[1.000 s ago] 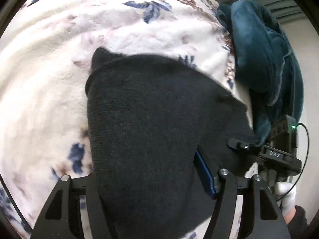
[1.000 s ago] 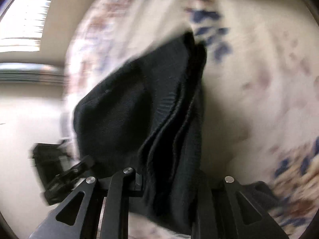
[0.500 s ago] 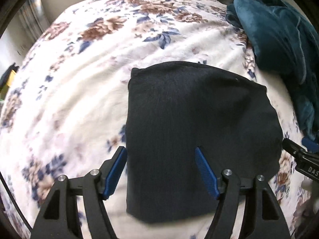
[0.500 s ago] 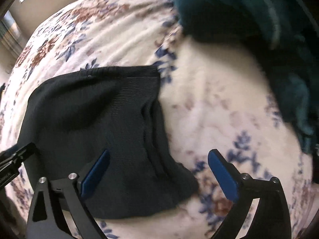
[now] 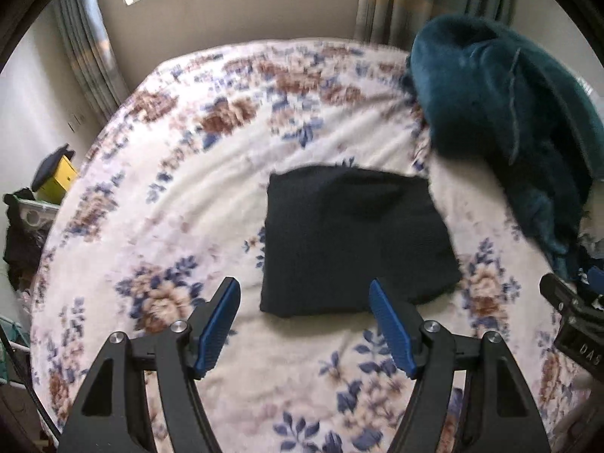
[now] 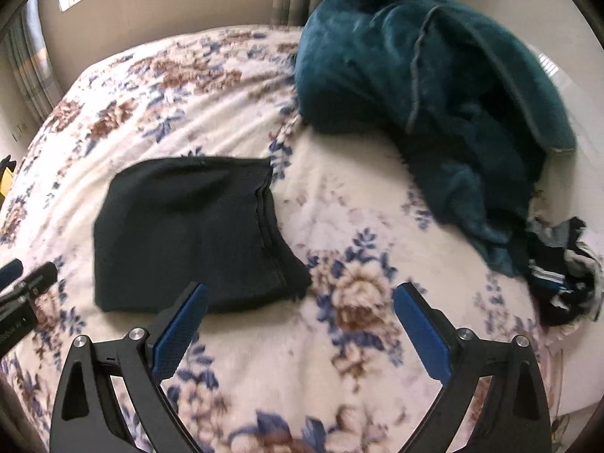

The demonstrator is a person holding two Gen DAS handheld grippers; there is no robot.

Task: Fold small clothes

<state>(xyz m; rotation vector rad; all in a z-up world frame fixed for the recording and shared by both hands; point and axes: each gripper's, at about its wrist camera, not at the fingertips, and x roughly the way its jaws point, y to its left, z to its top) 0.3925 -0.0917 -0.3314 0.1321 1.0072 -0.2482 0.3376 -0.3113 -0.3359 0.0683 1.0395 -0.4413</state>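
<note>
From my left gripper (image 5: pixel 304 302), jaws released and holding nothing, the folded black garment (image 5: pixel 355 239) lies flat on the floral bed (image 5: pixel 181 196) just beyond my 2 pads, while from my right gripper (image 6: pixel 300 307), also released, it lies far-left, a teal blanket (image 6: pixel 426 87) far-right.

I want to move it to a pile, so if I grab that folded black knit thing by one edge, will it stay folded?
Probably not. The black knit garment looks soft and limp, so it would likely sag. Its stacked layers show loose at the right edge, so lifting one edge may unfold it. The fuzzy floral blanket would likely drag on it if pushed.
</note>
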